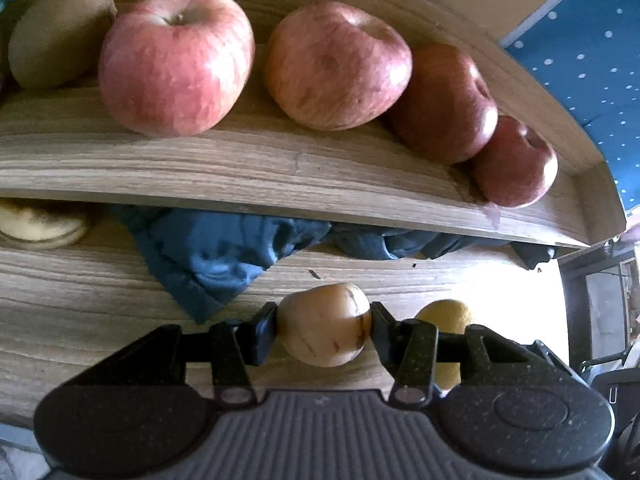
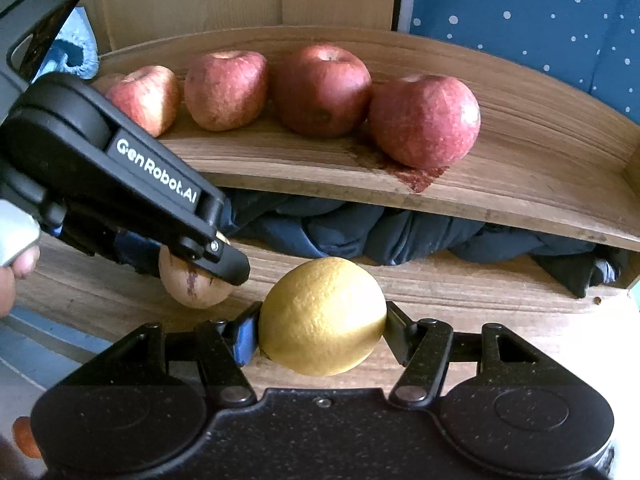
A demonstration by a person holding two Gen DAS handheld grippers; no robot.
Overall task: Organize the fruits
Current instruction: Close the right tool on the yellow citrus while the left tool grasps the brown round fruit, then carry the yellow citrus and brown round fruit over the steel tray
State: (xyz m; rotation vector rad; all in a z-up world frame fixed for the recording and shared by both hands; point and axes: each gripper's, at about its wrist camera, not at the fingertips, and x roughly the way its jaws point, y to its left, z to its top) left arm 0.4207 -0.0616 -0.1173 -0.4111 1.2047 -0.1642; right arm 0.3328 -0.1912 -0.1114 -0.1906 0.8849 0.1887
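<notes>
In the left wrist view my left gripper [image 1: 324, 326] is shut on a small tan fruit [image 1: 324, 320] with brown streaks, held just above the lower wooden board [image 1: 80, 300]. My right gripper [image 2: 322, 320] is shut on a yellow lemon [image 2: 320, 312], close to the right of the tan fruit [image 2: 188, 288]. That lemon [image 1: 444, 312] shows partly behind the left gripper's right finger. Several red apples [image 1: 176, 60] [image 2: 424, 120] lie in a row on the upper shelf [image 1: 240, 172]. A brownish kiwi [image 1: 56, 36] lies left of them.
A crumpled blue cloth [image 1: 224, 252] [image 2: 360, 232] fills the gap under the upper shelf. A banana [image 1: 40, 224] lies at the left under that shelf. The shelf's right side wall [image 1: 600, 200] closes it off. A person's hand [image 2: 16, 272] holds the left gripper.
</notes>
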